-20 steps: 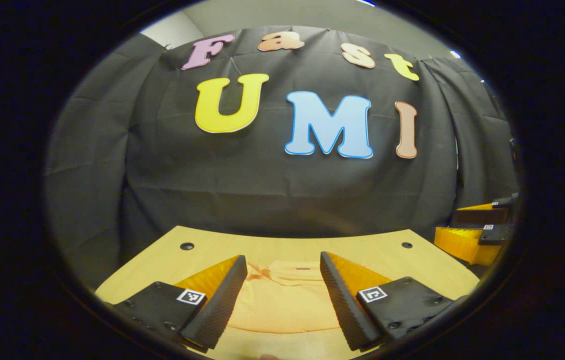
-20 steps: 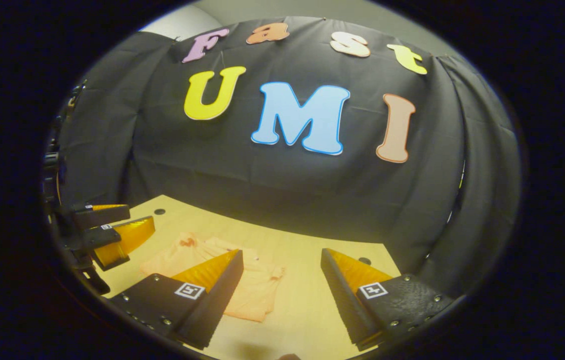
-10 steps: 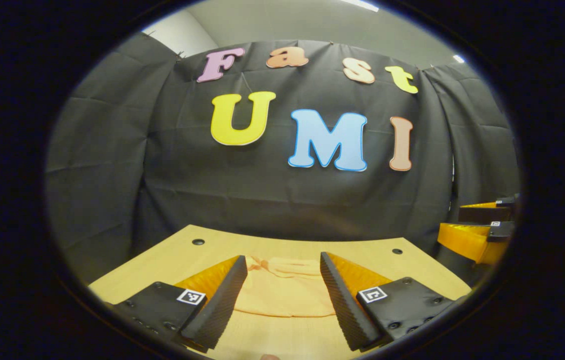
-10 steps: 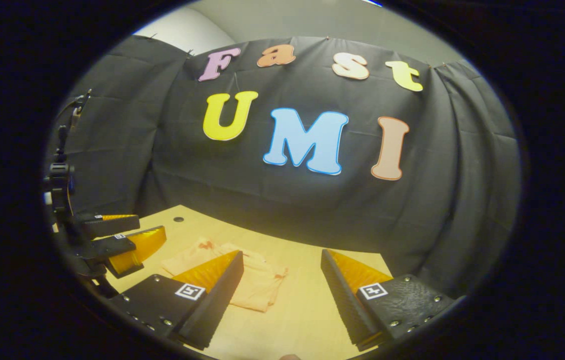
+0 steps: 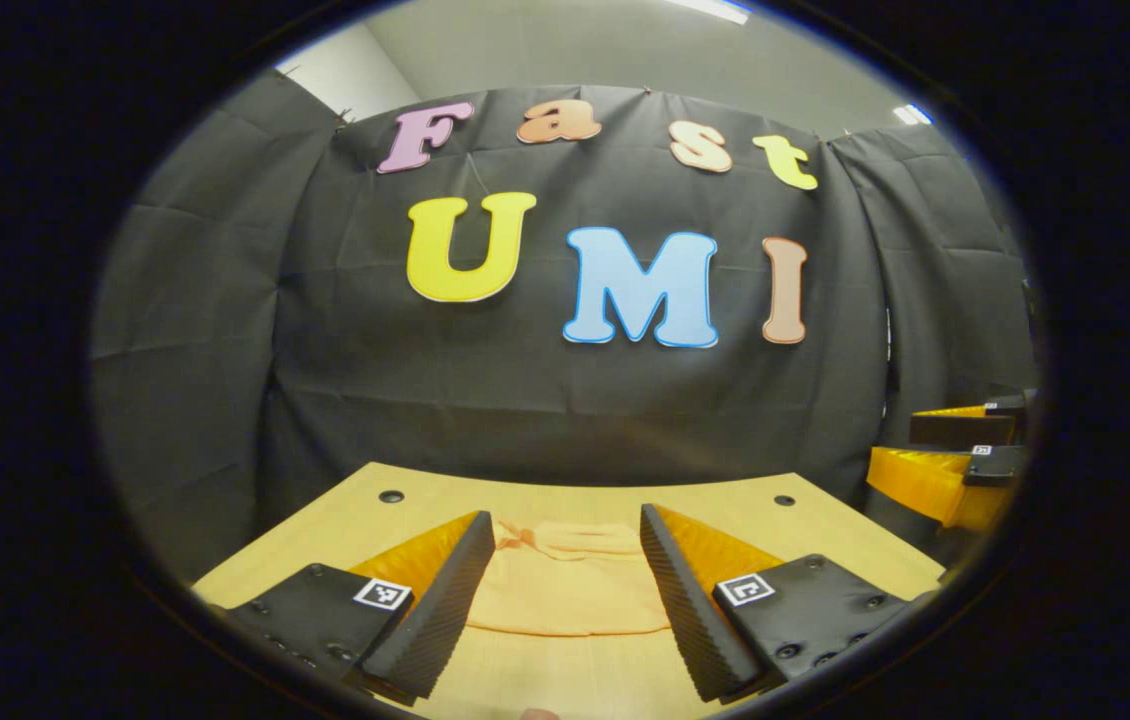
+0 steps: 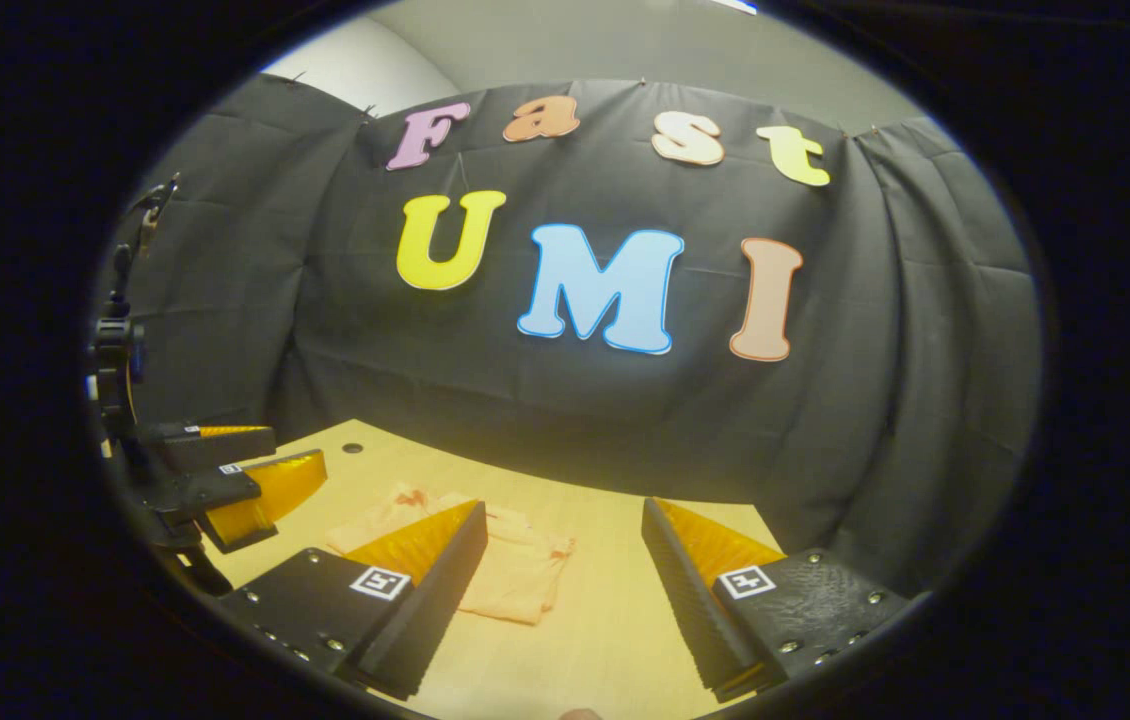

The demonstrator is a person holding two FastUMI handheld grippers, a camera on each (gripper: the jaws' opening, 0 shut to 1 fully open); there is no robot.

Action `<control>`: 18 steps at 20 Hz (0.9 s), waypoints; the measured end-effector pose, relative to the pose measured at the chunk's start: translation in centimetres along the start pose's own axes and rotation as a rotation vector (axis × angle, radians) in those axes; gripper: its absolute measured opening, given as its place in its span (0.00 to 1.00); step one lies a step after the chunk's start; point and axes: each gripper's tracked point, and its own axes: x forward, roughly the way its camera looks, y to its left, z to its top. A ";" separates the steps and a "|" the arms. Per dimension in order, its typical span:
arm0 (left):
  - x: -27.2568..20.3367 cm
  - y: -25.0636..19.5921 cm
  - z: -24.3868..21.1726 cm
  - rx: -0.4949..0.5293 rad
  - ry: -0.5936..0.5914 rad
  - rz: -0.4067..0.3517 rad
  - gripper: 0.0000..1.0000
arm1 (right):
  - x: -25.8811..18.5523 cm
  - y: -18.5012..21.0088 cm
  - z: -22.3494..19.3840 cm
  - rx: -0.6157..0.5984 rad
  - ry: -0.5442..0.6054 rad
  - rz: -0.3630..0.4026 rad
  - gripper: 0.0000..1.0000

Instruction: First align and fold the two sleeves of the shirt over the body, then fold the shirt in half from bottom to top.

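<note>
On the wooden table (image 5: 345, 520) lies the orange shirt (image 5: 570, 590), folded into a compact packet, flat on the surface and set toward the middle of the tabletop. From the left gripper view it appears between the fingers of the left gripper (image 5: 565, 600), beyond their tips and not touched by them; its near edge runs straight across, and a gathered, collar-like ridge sits along the far edge. From the right gripper view the same shirt (image 6: 515, 575) lies to the left of centre, partly hidden behind the near finger (image 6: 425, 575), with a small darker orange patch at its far left corner and a crumpled corner on its right side. No brand name or readable label is visible on the garment.

Writing on the equipment is limited to small square black-and-white coded markers (image 5: 383, 593) on the black finger mounts; these carry no legible text.

Left gripper: jaws spread wide, nothing between them. Right gripper (image 6: 565, 600): jaws likewise wide apart and holding nothing, positioned above bare tabletop to the right of the shirt. Each gripper also appears at the edge of the other's view, raised off the table and well apart from the shirt.

Two dark round holes (image 5: 391, 496) mark the table's far corners.
</note>
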 end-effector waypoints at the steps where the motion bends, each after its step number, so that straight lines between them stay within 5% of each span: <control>1: -0.1 0.0 0.1 -0.003 0.000 -0.003 0.94 | 0.0 0.1 0.0 -0.001 -0.002 -0.004 0.96; 18: -3.9 -0.7 3.5 0.026 -0.076 0.012 0.94 | -1.5 -0.2 3.3 0.041 -0.098 -0.002 0.98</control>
